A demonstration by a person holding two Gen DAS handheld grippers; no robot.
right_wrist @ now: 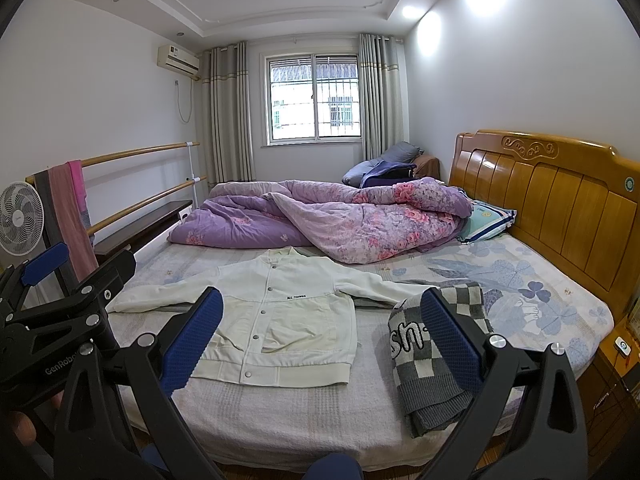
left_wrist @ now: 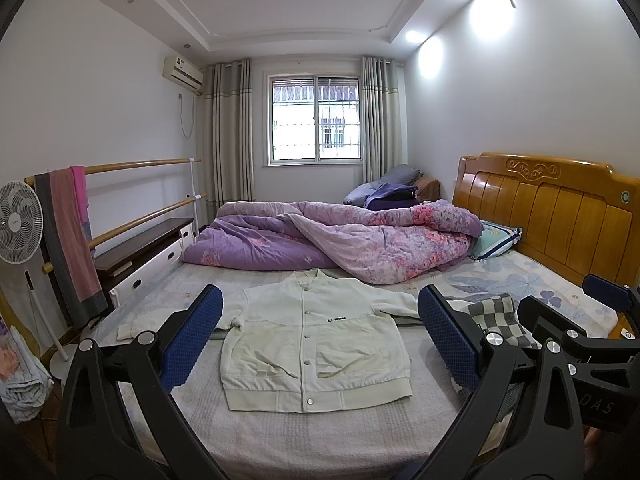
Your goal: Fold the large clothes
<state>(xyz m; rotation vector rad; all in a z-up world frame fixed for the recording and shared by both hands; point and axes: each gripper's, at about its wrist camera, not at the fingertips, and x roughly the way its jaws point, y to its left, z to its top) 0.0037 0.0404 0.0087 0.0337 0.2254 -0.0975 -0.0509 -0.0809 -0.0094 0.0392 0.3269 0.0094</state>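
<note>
Cream snap-button jacket (left_wrist: 312,340) flat, front up, sleeves spread, on the bed's pale sheet (left_wrist: 280,432) (folded grey-white checked knit (right_wrist: 436,352) beside it); left gripper (left_wrist: 320,340) and right gripper (right_wrist: 324,340) both wide, empty.

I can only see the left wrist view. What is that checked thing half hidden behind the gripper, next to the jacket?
Observer: It is a folded grey and white checked sweater with white letters knitted on it, lying on the bed.
Operator: Does the jacket touch it?
Observer: The white jacket has its headboard-side sleeve stretched out to the sweater's edge. I cannot see the cuff itself.
Operator: And the right gripper?
Observer: The right gripper has its jaws wide open and holds nothing.
</note>
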